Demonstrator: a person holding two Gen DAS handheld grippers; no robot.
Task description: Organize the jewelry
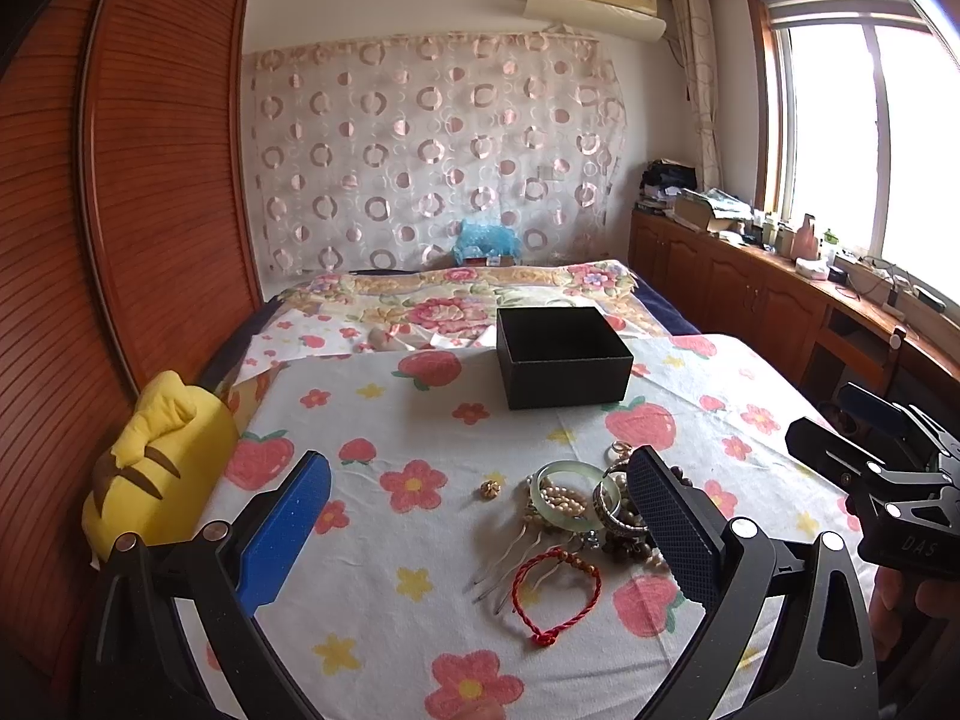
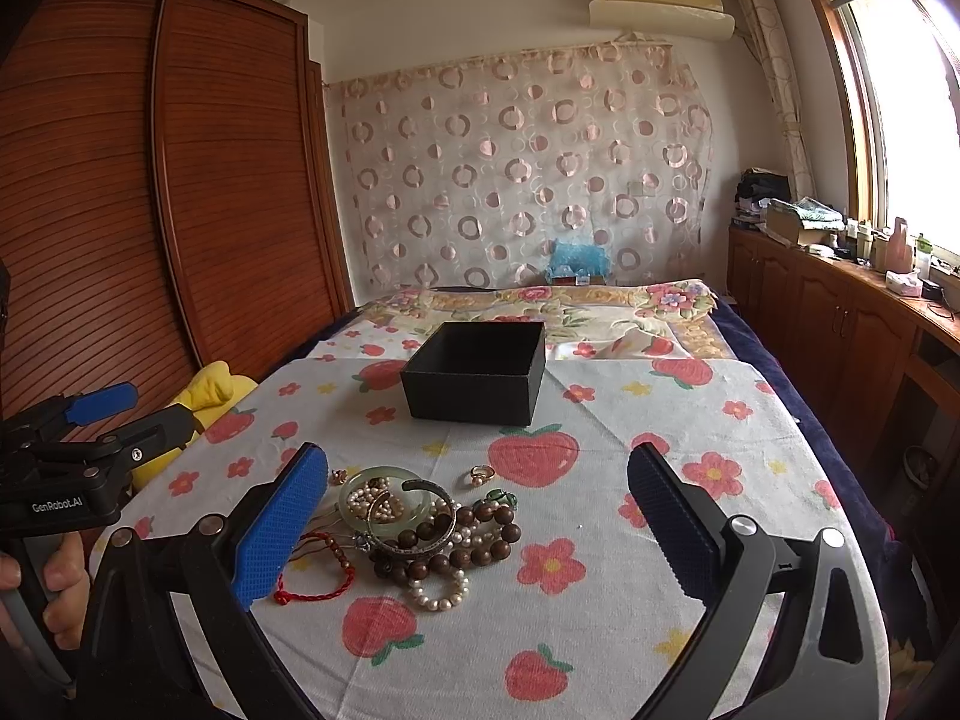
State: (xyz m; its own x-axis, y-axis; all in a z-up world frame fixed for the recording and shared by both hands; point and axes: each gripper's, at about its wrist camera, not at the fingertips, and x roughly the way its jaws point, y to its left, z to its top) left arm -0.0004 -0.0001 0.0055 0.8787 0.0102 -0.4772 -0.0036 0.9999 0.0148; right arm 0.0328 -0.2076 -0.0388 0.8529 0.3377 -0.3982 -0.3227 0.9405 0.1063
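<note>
Both grippers are spread wide and holding nothing — the left gripper (image 1: 480,528) hangs over the jewelry pile (image 1: 576,516), its right finger (image 1: 672,522) in front of the beads, can't tell if it touches. The right gripper (image 2: 480,525) is above the cloth (image 2: 600,432) with the pile near its left finger (image 2: 282,528). The black box (image 2: 477,372) sits empty further back, apart from the pile.

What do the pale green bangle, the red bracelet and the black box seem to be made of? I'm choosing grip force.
Pale green bangle: looks like jade or glass, being translucent and glossy. Red bracelet: twisted cord with a knot, strung with a few brown beads. Black box: probably rigid cardboard with a matte, lightly textured face and thin walls; open, no lid in view.
</note>
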